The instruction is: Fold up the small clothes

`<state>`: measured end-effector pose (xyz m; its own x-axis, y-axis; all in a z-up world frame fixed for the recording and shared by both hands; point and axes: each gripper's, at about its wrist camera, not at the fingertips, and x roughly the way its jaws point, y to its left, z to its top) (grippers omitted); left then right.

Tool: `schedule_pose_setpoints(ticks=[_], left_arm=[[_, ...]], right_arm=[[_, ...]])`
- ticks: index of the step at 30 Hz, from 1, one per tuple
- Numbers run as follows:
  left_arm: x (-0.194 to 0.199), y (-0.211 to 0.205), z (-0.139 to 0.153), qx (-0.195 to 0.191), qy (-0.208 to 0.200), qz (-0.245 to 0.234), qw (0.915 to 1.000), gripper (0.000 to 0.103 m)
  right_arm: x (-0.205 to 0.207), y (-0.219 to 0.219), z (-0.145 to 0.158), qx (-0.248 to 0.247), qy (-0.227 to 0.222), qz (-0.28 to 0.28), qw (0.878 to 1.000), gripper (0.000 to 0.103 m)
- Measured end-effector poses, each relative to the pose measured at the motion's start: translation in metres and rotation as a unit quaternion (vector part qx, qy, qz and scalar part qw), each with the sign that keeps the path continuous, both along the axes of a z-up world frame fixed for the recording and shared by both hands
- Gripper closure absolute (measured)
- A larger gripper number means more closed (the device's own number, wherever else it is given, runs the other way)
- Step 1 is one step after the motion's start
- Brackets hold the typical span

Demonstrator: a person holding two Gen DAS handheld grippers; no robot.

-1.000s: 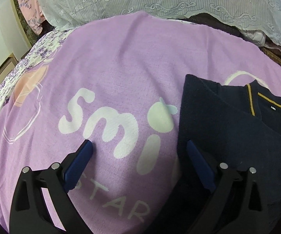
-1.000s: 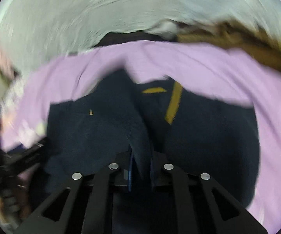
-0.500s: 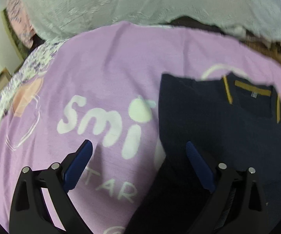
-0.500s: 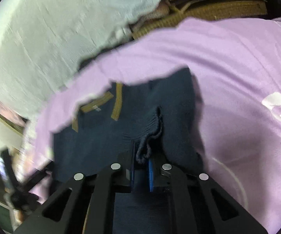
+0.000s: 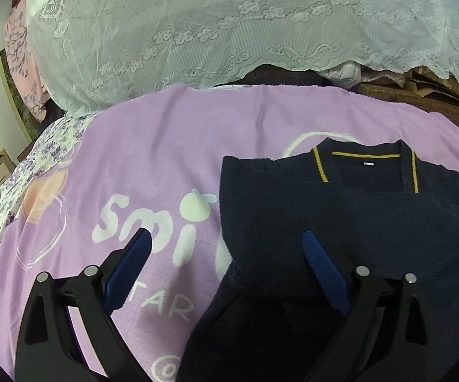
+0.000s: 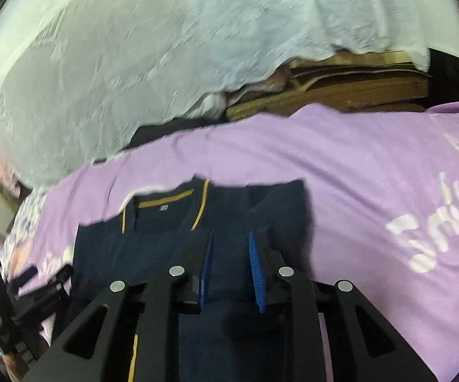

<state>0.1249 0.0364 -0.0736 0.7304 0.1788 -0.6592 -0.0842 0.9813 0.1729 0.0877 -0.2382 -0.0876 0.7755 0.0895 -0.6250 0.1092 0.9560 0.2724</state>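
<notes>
Navy knit, the small sweater (image 5: 340,210) is laid on the purple blanket (image 5: 165,146), collar toward its far edge, sides folded in. Left gripper (image 5: 226,248) is spread wide, empty; right gripper (image 6: 229,254) has just been opened, nothing pinched. Next, the hem must be gripped.

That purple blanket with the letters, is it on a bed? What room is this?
Probably a bedroom. The purple blanket seems to lie on a bed, over a flowery sheet, with a big white lace-covered pile behind it. A navy sweater lies on the blanket for folding.
</notes>
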Motion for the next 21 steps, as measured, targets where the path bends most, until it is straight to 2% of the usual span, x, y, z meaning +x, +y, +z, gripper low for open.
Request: schedule_pose_setpoints(ticks=[2,5,7,8,17,21], left_arm=[[0.005,-0.001,-0.005,0.005,0.011,0.002,0.9999,0.010],[0.011,-0.001,-0.018,0.012,0.039,0.007,0.9992,0.010],[0.017,-0.001,-0.029,0.014,0.067,0.007,0.9976,0.009],[0.016,0.000,-0.029,0.015,0.068,0.009,0.9975,0.009],[-0.010,-0.007,-0.014,0.013,0.042,0.000,0.9990,0.009],[-0.032,-0.010,-0.006,0.011,0.032,-0.007,0.9994,0.009]], right_arm=[[0.004,0.006,-0.007,-0.011,0.019,0.012,1.000,0.079],[0.017,0.012,-0.029,-0.024,0.077,0.029,0.996,0.077],[0.016,0.014,-0.031,-0.029,0.075,0.029,0.996,0.076],[0.014,0.014,-0.026,-0.029,0.071,0.031,0.997,0.075],[-0.023,0.028,0.004,-0.032,0.031,0.062,0.997,0.073],[-0.048,0.038,0.006,-0.046,0.028,0.085,0.995,0.069]])
